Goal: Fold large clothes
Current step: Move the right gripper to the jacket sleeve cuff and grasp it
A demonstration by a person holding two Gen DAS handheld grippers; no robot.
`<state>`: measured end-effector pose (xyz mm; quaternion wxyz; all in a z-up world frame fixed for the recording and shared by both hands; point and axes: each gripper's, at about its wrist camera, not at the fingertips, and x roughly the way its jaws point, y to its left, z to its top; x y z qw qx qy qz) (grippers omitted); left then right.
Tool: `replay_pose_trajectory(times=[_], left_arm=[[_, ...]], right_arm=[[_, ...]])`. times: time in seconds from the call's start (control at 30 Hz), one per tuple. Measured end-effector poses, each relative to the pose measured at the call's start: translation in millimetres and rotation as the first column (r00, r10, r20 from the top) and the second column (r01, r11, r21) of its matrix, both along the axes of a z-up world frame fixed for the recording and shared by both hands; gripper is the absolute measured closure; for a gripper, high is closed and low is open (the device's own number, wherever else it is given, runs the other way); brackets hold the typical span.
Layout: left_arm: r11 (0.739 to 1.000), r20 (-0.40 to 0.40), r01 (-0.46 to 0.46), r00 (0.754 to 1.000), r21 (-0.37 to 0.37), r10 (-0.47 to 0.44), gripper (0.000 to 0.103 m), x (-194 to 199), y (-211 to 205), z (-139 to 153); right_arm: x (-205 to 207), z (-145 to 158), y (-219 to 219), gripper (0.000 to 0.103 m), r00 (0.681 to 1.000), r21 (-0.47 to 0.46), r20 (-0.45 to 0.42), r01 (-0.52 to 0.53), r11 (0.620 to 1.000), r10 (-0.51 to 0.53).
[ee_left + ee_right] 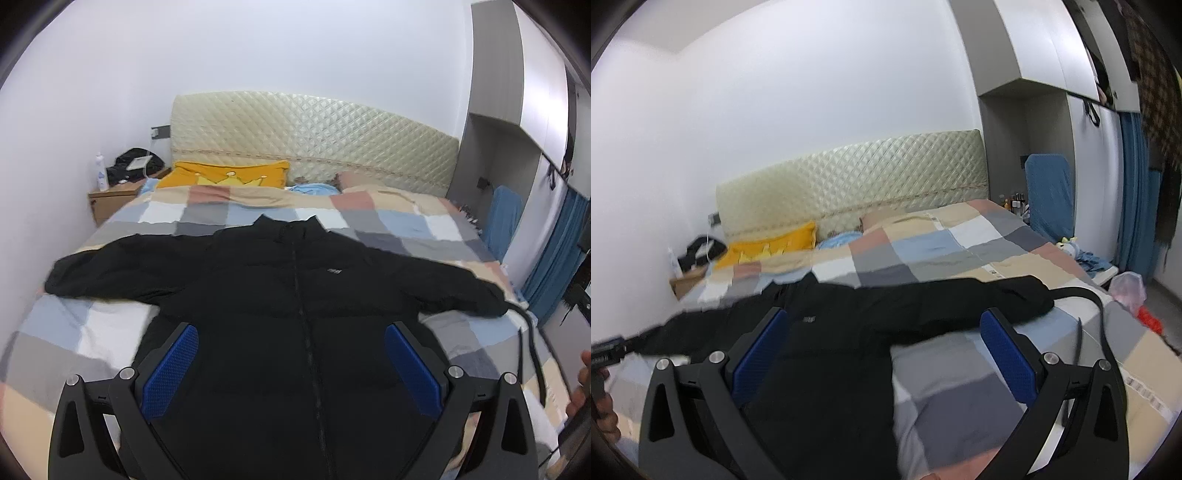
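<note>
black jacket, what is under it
The black jacket lies spread flat on the checked bedspread. Patches show all around it; the part beneath the jacket is covered.

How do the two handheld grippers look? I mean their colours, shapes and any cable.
Both the left gripper and the right gripper have black frames with triangular cut-outs and round silver bolts. Each finger carries a flat blue pad with a fine dotted texture. A black cable curves beside the right gripper.

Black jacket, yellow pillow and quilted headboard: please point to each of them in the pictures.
black jacket [258, 295]: left wrist view, on its chest.
yellow pillow [225, 175]: left wrist view, on its front face.
quilted headboard [871, 173]: right wrist view, on its padded panel.
</note>
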<state>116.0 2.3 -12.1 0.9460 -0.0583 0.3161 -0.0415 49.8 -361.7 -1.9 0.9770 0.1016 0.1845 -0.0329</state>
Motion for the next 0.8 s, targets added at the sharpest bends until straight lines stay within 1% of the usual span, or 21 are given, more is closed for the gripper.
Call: replay_pose_trajectory(times=[0.07, 0.13, 0.17, 0.23, 0.3, 0.33, 0.4, 0.47, 0.5, 0.57, 0.6, 0.67, 0.73, 0.77, 0.8], left_arm=[[1.000, 0.019, 0.017, 1.000, -0.009, -0.017, 0.001, 14, 0, -2], [1.000, 0.048, 0.002, 0.999, 0.023, -0.003, 0.001, 27, -3, -6], [1.000, 0.063, 0.004, 0.998, 0.022, -0.005, 0.001, 33, -3, -10], [1.000, 0.062, 0.012, 0.998, 0.001, -0.012, 0.001, 45, -1, -21], [0.999, 0.057, 0.021, 0.998, -0.036, -0.019, 0.001, 55, 2, -37], [0.999, 0.057, 0.016, 0.998, -0.036, -0.014, 0.001, 59, 2, -43], [1.000, 0.049, 0.008, 0.999, -0.017, -0.007, 0.001, 68, 3, -55], [1.000, 0.039, -0.006, 0.999, 0.008, 0.006, 0.001, 74, 3, -66], [1.000, 0.031, -0.015, 0.999, 0.017, 0.014, 0.001, 78, 3, -73], [1.000, 0.001, -0.015, 1.000, 0.020, 0.015, 0.001, 86, 4, -86], [1.000, -0.014, -0.012, 1.000, 0.020, 0.012, 0.001, 89, 4, -91], [1.000, -0.046, -0.015, 0.999, 0.020, 0.016, 0.001, 97, 5, -101], [1.000, -0.066, -0.023, 0.998, 0.019, 0.024, 0.001, 103, 7, -109], [1.000, -0.075, -0.027, 0.997, 0.016, 0.028, 0.001, 106, 9, -112], [0.999, -0.079, -0.030, 0.996, 0.015, 0.031, 0.001, 109, 10, -114]], right_arm=[[16, -3, -19, 0.000, 1.000, 0.027, 0.021, 0.005, 1.000, -0.005], [36, -11, -38, 0.000, 0.999, 0.036, 0.035, 0.014, 0.999, -0.015], [47, -17, -48, 0.000, 0.999, 0.047, 0.031, 0.016, 0.999, -0.018], [64, -29, -69, 0.000, 0.999, 0.078, 0.013, 0.033, 0.996, -0.035], [82, -44, -88, 0.000, 0.998, 0.113, -0.004, 0.059, 0.992, -0.059], [91, -53, -99, 0.001, 0.997, 0.134, -0.014, 0.074, 0.988, -0.073], [111, -73, -125, 0.008, 0.993, 0.187, -0.044, 0.112, 0.976, -0.106], [131, -98, -149, 0.010, 0.986, 0.246, -0.092, 0.157, 0.957, -0.139], [142, -112, -161, 0.014, 0.979, 0.263, -0.121, 0.189, 0.946, -0.162], [162, -139, -182, 0.017, 0.964, 0.296, -0.178, 0.242, 0.924, -0.196], [173, -157, -195, 0.019, 0.950, 0.313, -0.216, 0.285, 0.906, -0.224], [183, -180, -214, 0.019, 0.930, 0.354, -0.257, 0.344, 0.870, -0.263], [194, -206, -233, 0.022, 0.906, 0.381, -0.297, 0.403, 0.832, -0.302], [197, -218, -244, 0.023, 0.890, 0.402, -0.314, 0.441, 0.803, -0.332], [201, -228, -253, 0.022, 0.881, 0.416, -0.322, 0.461, 0.784, -0.347]])
